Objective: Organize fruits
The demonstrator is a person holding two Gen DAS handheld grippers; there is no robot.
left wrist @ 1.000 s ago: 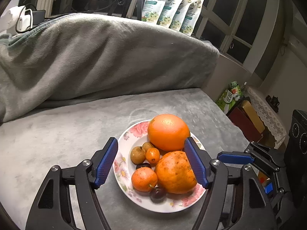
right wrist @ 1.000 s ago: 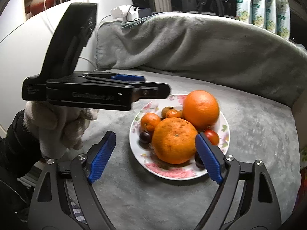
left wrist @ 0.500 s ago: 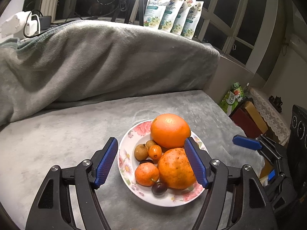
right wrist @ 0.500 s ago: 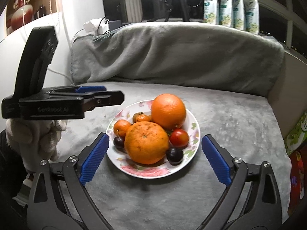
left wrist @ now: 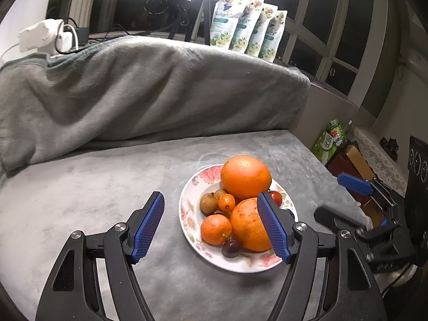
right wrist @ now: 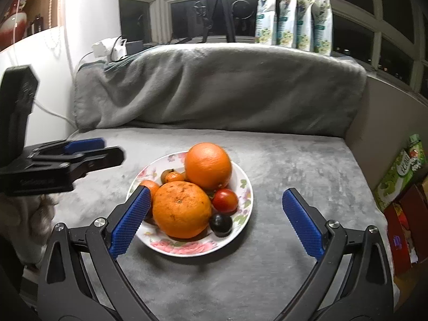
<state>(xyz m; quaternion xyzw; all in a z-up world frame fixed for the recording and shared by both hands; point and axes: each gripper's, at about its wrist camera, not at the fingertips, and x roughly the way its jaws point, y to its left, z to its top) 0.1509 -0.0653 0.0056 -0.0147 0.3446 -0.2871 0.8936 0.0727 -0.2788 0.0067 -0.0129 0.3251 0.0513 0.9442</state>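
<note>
A flowered plate [left wrist: 188, 214] [right wrist: 244, 184] on the grey blanket holds two large oranges [left wrist: 244, 176] [right wrist: 182, 208], a small tangerine [left wrist: 215, 228], a red tomato [right wrist: 225, 200], dark plums [right wrist: 220, 224] and small brownish fruits [left wrist: 208, 203]. My left gripper [left wrist: 211, 227] is open and empty, above and in front of the plate; it also shows in the right wrist view [right wrist: 80, 155]. My right gripper [right wrist: 218, 220] is open and empty, in front of the plate; it also shows in the left wrist view [left wrist: 345, 203].
A grey blanket [right wrist: 214, 91] covers the raised back behind the flat surface. Several white pouches [left wrist: 246, 37] stand on the sill. Boxes and cartons [right wrist: 401, 176] sit beyond the right edge. A charger and cables [left wrist: 53, 37] lie at the back left.
Both grippers have pulled back from the plate, so it looks smaller and farther. The left view shifted left, the right view shifted right. Both stay open and empty.
</note>
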